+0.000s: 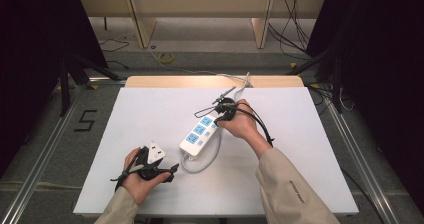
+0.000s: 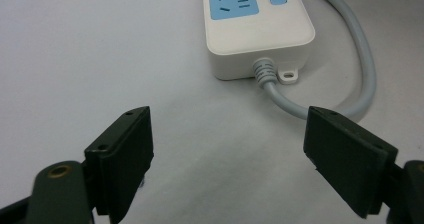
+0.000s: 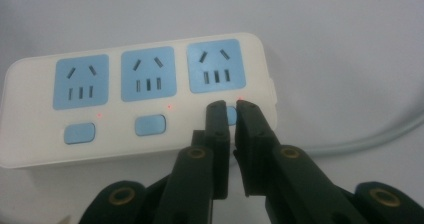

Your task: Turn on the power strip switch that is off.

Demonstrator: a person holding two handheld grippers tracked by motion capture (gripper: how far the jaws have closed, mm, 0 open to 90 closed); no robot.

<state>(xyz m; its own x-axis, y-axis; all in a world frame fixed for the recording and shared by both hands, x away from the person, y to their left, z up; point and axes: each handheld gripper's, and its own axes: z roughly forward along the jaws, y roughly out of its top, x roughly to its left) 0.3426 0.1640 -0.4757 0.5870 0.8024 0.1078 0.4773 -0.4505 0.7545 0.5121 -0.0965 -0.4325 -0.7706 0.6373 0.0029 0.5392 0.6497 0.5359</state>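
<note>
A white power strip with three blue sockets and three blue switches lies slantwise at the middle of the table. My right gripper is at its far end. In the right gripper view, the right gripper has its jaws only narrowly parted, their tips over the end switch, and nothing is held. A small red dot shows beside each switch. My left gripper rests near the front left, and the left gripper is open and empty, facing the power strip's cable end. The grey cable loops past its right jaw.
The white table top has bare room at the left and the far right. The strip's cable curves in front of the strip. Beyond the table's far edge are wooden frame legs and loose floor cables.
</note>
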